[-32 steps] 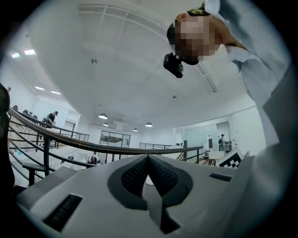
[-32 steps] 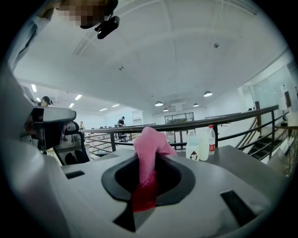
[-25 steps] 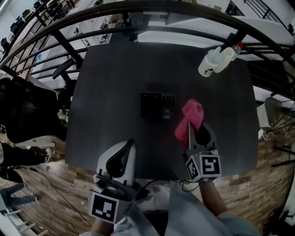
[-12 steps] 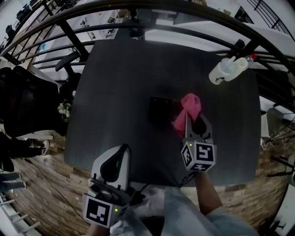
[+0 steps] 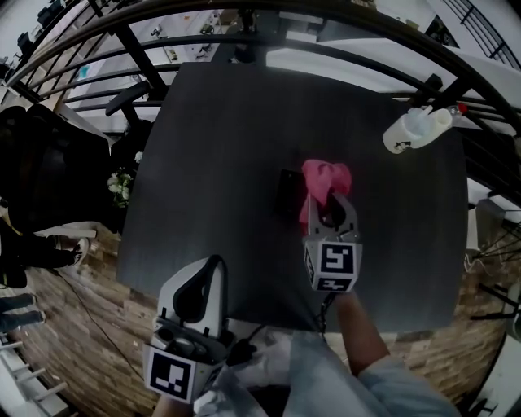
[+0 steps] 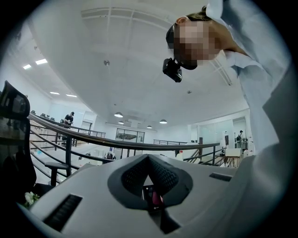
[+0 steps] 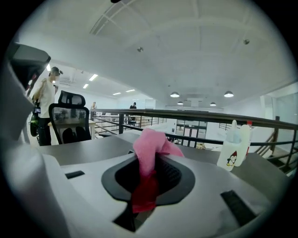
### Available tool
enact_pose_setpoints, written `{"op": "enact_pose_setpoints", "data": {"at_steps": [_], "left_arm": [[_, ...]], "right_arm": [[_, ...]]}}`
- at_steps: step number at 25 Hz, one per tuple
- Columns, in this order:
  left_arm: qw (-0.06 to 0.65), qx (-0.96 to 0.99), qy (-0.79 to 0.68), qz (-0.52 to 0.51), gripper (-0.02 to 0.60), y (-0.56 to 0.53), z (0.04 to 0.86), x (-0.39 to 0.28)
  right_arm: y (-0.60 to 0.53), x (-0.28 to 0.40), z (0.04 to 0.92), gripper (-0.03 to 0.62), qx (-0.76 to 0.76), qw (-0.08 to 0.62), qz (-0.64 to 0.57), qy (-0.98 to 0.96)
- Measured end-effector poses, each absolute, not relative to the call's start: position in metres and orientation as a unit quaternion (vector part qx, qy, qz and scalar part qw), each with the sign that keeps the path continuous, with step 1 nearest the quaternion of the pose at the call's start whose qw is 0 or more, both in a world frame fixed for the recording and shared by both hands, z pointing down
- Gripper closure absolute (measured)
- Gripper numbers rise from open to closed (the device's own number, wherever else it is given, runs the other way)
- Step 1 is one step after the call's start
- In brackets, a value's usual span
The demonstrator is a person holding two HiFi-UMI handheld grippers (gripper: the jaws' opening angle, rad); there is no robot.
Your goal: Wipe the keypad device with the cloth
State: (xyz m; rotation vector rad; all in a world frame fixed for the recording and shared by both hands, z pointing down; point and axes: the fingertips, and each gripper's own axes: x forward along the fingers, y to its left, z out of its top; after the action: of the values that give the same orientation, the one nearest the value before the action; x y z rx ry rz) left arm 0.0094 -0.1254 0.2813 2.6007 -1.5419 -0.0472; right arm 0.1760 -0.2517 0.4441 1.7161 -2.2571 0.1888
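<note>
The black keypad device (image 5: 286, 190) lies at the middle of the dark table (image 5: 212, 147). A pink cloth (image 5: 324, 179) covers its right part. My right gripper (image 5: 329, 208) is shut on that cloth just behind the device. In the right gripper view the cloth (image 7: 150, 151) sticks up from between the jaws of the right gripper (image 7: 149, 162). My left gripper (image 5: 214, 262) hangs at the table's near edge, left of the device, with its jaws together and nothing in them. In the left gripper view the left gripper (image 6: 148, 158) shows both jaws meeting at the tip.
A white squeeze bottle (image 5: 415, 129) lies at the table's far right corner; in the right gripper view the bottle (image 7: 233, 145) stands out to the right. A black railing (image 5: 244, 16) curves behind the table. A black office chair (image 5: 49, 179) stands to the left.
My right gripper has carried the pink cloth left and forward, from beside the device onto it. The cloth now hides the device's right part. The left gripper has stayed low at the near edge.
</note>
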Motion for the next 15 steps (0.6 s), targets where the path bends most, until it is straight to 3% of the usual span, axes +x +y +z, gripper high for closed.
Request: {"op": "enact_pose_setpoints", "data": {"at_steps": [10, 15], "left_arm": [[0.06, 0.849, -0.524, -0.01, 0.577, -0.116, 0.287, -0.004], [0.059, 0.851, -0.521, -0.009, 0.577, -0.116, 0.288, -0.003]], "right_arm": [[-0.24, 0.111, 0.474, 0.523, 0.511, 0.211, 0.034, -0.832], [-0.221, 0.08, 0.488, 0.523, 0.467, 0.21, 0.069, -0.856]]}}
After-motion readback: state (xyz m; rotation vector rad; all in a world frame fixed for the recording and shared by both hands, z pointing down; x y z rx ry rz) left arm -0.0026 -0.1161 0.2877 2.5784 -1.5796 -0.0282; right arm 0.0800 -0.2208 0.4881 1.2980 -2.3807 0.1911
